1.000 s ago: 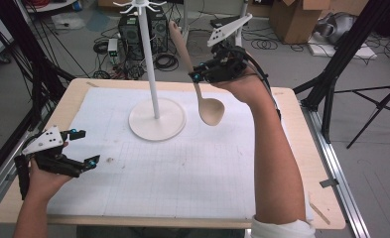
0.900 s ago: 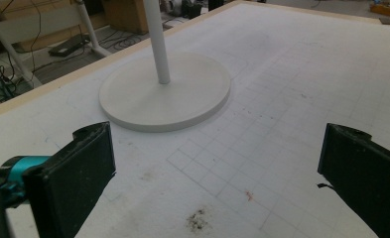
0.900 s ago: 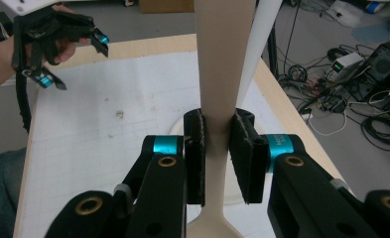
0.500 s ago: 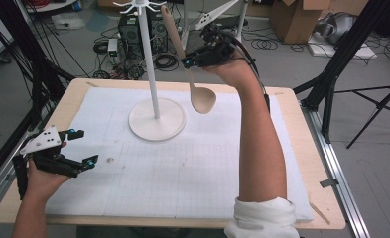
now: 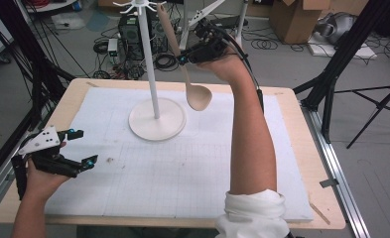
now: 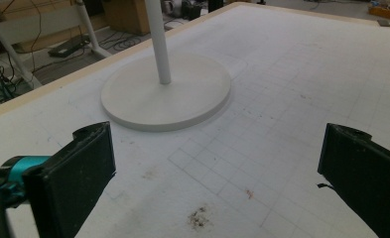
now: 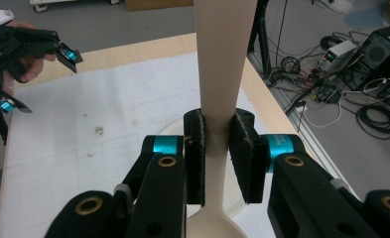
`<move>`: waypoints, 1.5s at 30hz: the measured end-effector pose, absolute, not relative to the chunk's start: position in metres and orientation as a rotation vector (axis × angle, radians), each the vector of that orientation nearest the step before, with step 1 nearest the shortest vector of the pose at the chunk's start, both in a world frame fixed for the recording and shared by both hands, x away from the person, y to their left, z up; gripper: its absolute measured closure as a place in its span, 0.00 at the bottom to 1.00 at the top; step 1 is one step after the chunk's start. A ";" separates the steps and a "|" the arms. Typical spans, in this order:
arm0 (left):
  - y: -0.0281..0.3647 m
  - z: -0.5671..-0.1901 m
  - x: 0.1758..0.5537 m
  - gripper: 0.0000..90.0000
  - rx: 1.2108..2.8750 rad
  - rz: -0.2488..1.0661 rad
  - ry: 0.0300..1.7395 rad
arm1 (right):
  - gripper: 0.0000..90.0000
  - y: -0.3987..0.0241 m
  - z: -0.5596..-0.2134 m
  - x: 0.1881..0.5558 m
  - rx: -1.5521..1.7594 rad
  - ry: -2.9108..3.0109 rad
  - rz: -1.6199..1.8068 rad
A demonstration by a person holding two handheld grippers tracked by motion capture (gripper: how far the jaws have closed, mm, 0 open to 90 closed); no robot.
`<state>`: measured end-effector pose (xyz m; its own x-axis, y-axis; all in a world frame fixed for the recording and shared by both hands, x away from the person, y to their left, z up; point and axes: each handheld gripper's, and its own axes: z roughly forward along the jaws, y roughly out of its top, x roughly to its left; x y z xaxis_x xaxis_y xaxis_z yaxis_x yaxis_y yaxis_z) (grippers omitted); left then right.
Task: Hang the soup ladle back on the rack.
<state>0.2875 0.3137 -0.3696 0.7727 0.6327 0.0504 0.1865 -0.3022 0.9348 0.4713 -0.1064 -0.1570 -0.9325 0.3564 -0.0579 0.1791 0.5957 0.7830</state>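
My right gripper [image 5: 182, 58] is clamped on the handle of the spoon [image 5: 198, 97], both pads pressed flat against it, and I hold it raised above the table [image 5: 301, 129], just to the right of the stand [image 5: 153, 74] and near its hooked top, with the handle slanting up towards those hooks and the bowl hanging down over the right edge of the stand's round base. My left gripper [image 5: 86, 147] rests low over the mat [image 5: 182, 178], well to the left of the stand and nearer me, jaws spread wide with nothing between them
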 end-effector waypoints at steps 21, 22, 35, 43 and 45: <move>0.315 -0.370 0.288 0.02 1.857 0.504 0.634 | 0.85 -0.103 -0.163 0.480 0.441 2.649 1.260; 0.315 -0.370 0.288 0.02 1.857 0.502 0.633 | 0.85 -0.102 -0.163 0.480 0.439 2.649 1.260; 0.317 -0.371 0.287 0.02 1.857 0.505 0.639 | 0.85 -0.090 -0.168 0.489 0.453 2.665 1.258; 0.317 -0.370 0.286 0.02 1.856 0.508 0.634 | 0.64 -0.089 -0.167 0.491 0.550 2.593 1.299; 0.317 -0.369 0.286 0.02 1.855 0.508 0.635 | 0.58 -0.091 -0.166 0.488 0.555 2.582 1.291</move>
